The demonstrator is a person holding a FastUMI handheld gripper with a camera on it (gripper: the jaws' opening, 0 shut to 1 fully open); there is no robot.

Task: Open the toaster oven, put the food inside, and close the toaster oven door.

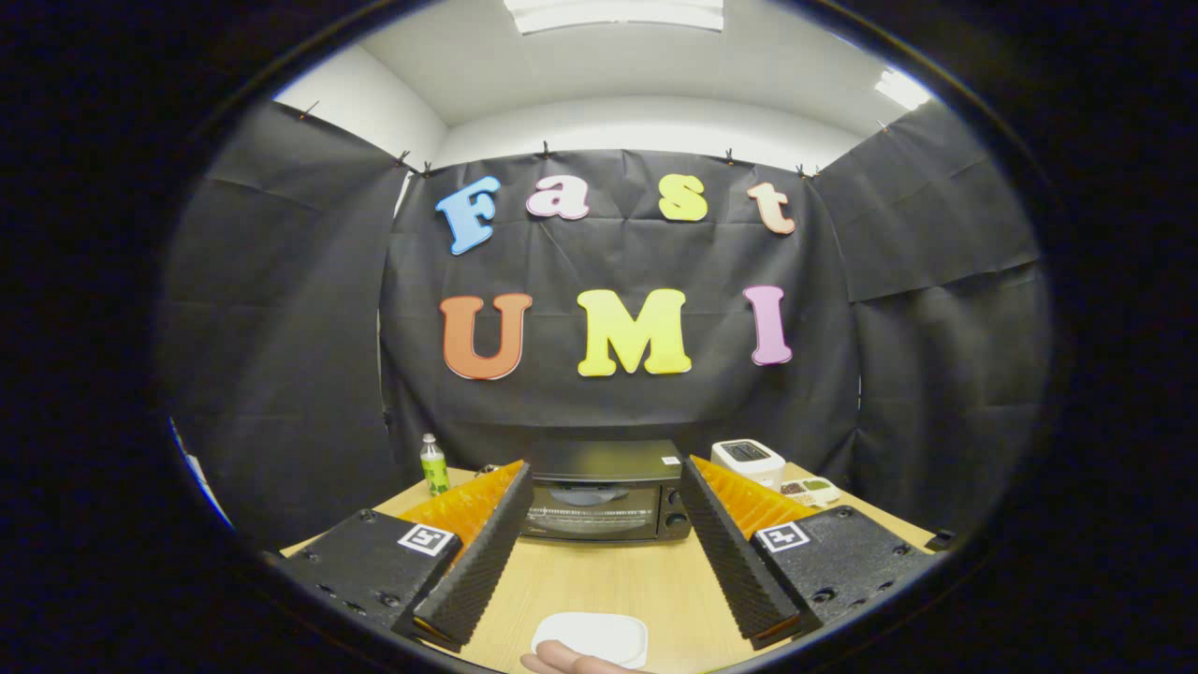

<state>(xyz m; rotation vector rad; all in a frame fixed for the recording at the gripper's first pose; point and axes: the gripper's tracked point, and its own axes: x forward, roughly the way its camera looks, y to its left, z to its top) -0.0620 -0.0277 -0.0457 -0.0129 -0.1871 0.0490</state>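
Nearest to us, a white plate (590, 637) sits on the light wooden table (608, 585), low between the two fingers, and something pale that looks like food or a fingertip (571, 663) rests at its near rim; we cannot tell which. Our gripper (606, 487) has its fingers spread wide apart, with nothing held between them and neither one touching anything; bare tabletop fills the gap from the plate forward. Each finger shows a ribbed inner face, and a square printed marker sits on the block behind each one. Just ahead of the fingertips, framed between them, stands the toaster oven (604, 496), a black box facing us with its glass door closed and upright; a rack shows dimly through the glass, and two knobs (674, 508) are stacked on its right side panel. The oven stands apart from the plate, with open table between. Beyond the left finger, a small bottle (433, 465) with a white cap and a green label stands upright near the table's far left edge. Beyond the right finger, a white box-shaped appliance (747, 461) sits beside the oven's right rear, and just in front of it lies a small divided tray (810, 489) with dark and green contents. Behind everything hangs the black cloth wall (281, 328), and above it a white ceiling with light panels (613, 13).
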